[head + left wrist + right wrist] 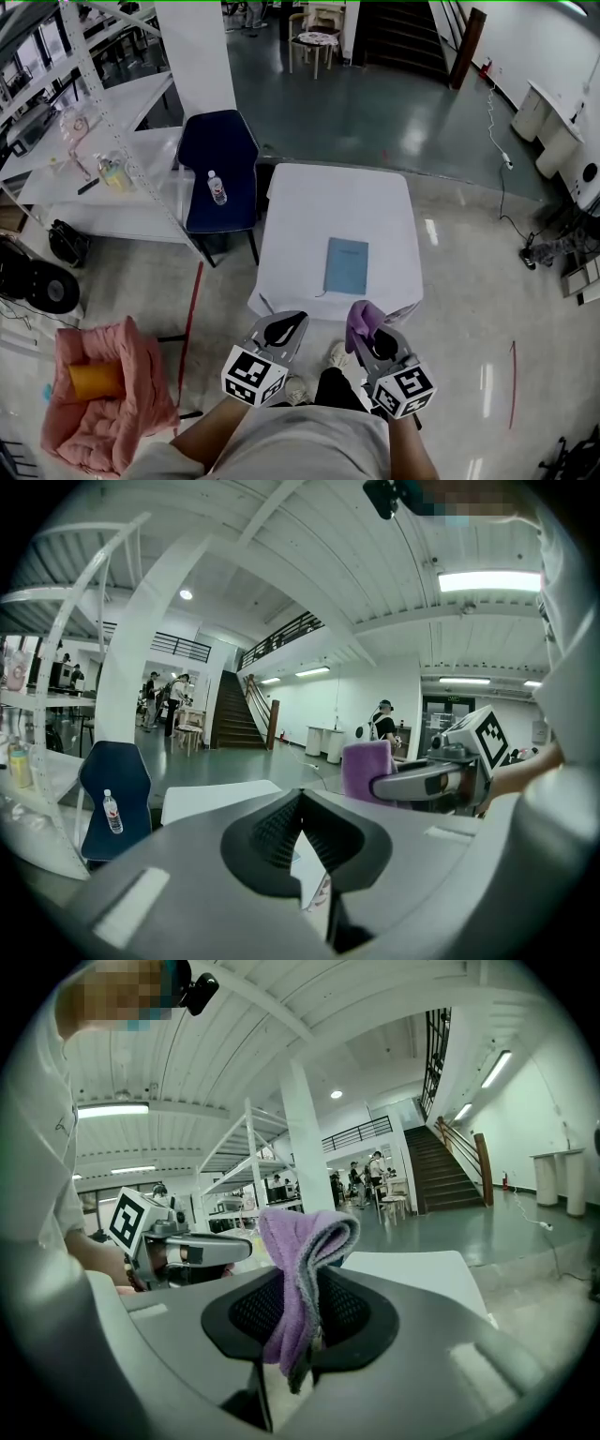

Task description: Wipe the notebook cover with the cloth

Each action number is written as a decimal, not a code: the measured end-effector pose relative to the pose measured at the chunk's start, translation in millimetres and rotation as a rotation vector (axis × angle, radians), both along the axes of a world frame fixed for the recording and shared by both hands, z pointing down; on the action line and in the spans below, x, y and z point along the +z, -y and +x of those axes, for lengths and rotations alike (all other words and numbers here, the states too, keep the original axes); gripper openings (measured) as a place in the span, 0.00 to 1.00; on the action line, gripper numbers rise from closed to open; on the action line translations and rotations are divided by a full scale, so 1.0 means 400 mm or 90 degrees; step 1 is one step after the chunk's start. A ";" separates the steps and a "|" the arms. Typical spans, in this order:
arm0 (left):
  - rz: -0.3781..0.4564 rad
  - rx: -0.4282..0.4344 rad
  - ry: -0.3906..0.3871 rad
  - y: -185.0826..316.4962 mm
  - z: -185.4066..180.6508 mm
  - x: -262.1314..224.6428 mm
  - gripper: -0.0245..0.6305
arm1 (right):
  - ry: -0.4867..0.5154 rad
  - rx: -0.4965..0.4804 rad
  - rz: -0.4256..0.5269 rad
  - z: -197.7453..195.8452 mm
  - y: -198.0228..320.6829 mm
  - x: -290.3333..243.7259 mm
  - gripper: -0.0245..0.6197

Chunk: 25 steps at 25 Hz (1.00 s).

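Cloth [357, 321], purple and folded double, is pinched between the jaws of the right claw [309, 1335] with its fold forward, probably so a soft pad meets the cover first. The blue notebook [346, 265] lies flat and shut on the bench [300, 216] with its cover up and bare, and the cloth hangs just short of the notebook on the person's side. Beside it, nearer than the notebook and to its left, the left claw [300, 803] is closed on nothing, likely kept free to steady the notebook.
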State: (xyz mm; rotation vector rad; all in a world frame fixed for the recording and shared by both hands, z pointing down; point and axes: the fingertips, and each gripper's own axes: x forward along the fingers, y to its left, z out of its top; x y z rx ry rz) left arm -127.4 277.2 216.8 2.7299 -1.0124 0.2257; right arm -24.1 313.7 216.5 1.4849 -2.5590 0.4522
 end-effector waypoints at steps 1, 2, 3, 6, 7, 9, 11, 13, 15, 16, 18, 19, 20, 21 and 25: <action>0.000 0.001 0.001 0.007 0.004 0.001 0.04 | 0.000 0.000 -0.001 0.005 0.007 0.002 0.21; 0.000 0.001 0.002 0.015 0.008 0.002 0.04 | 0.001 0.000 -0.001 0.009 0.014 0.005 0.21; -0.001 0.001 0.004 0.024 0.013 0.004 0.04 | 0.001 -0.001 -0.003 0.015 0.023 0.008 0.21; -0.005 -0.001 0.008 0.057 0.034 0.012 0.04 | 0.005 -0.003 -0.010 0.035 0.056 0.017 0.21; -0.007 -0.002 0.009 0.071 0.041 0.018 0.04 | 0.005 -0.005 -0.011 0.041 0.070 0.022 0.21; -0.011 -0.003 0.013 0.104 0.060 0.032 0.04 | 0.008 -0.008 -0.013 0.057 0.102 0.035 0.21; -0.014 -0.001 0.016 0.141 0.085 0.041 0.04 | 0.011 -0.009 -0.015 0.079 0.140 0.044 0.21; -0.014 0.000 0.019 0.185 0.116 0.042 0.04 | 0.013 -0.011 -0.018 0.110 0.185 0.050 0.21; -0.014 -0.004 0.021 0.237 0.149 0.043 0.04 | 0.012 -0.017 -0.019 0.146 0.242 0.052 0.21; -0.015 -0.007 0.022 0.263 0.165 0.045 0.04 | 0.011 -0.020 -0.018 0.164 0.273 0.051 0.21; -0.017 -0.013 0.023 0.313 0.195 0.049 0.04 | 0.010 -0.025 -0.014 0.201 0.330 0.047 0.21; -0.016 -0.016 0.023 0.337 0.209 0.048 0.04 | 0.010 -0.027 -0.013 0.218 0.357 0.045 0.21; -0.015 -0.020 0.023 0.361 0.222 0.045 0.04 | 0.010 -0.029 -0.011 0.233 0.382 0.041 0.21; -0.014 -0.025 0.022 0.384 0.235 0.040 0.04 | 0.009 -0.032 -0.010 0.247 0.405 0.038 0.21; -0.013 -0.043 0.022 0.463 0.275 0.028 0.04 | 0.009 -0.046 -0.016 0.294 0.482 0.036 0.21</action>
